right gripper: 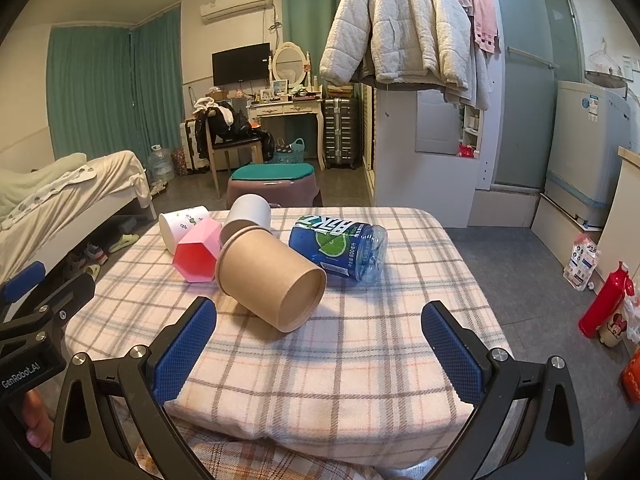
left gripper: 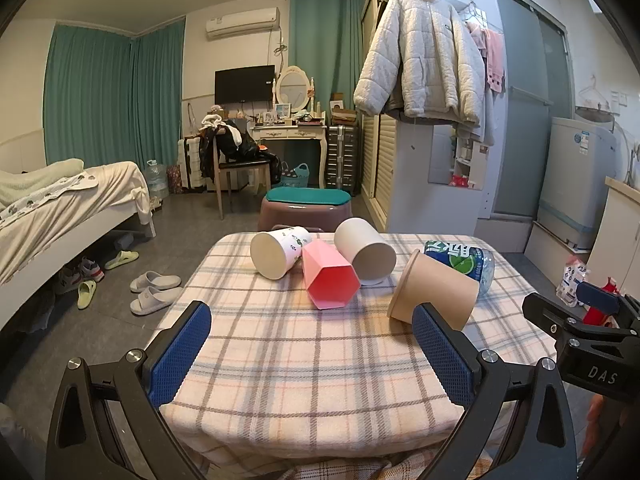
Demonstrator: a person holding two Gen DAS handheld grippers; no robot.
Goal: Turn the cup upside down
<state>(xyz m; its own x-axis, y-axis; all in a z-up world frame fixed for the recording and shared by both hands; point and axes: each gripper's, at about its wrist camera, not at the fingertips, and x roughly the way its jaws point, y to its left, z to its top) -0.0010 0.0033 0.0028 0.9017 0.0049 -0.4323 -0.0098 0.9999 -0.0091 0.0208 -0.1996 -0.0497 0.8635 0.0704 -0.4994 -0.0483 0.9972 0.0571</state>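
Your right gripper (right gripper: 318, 340) hangs with its blue pads spread wide and empty, low over the near edge of the plaid table (right gripper: 360, 360). The brown paper cup (right gripper: 270, 276) lies on its side just ahead and slightly left of it, base toward you, rim away, just beside the pink cup (right gripper: 198, 254). Your left gripper (left gripper: 312, 354), equally wide and empty, sits farther off; the right looks the likelier hand.
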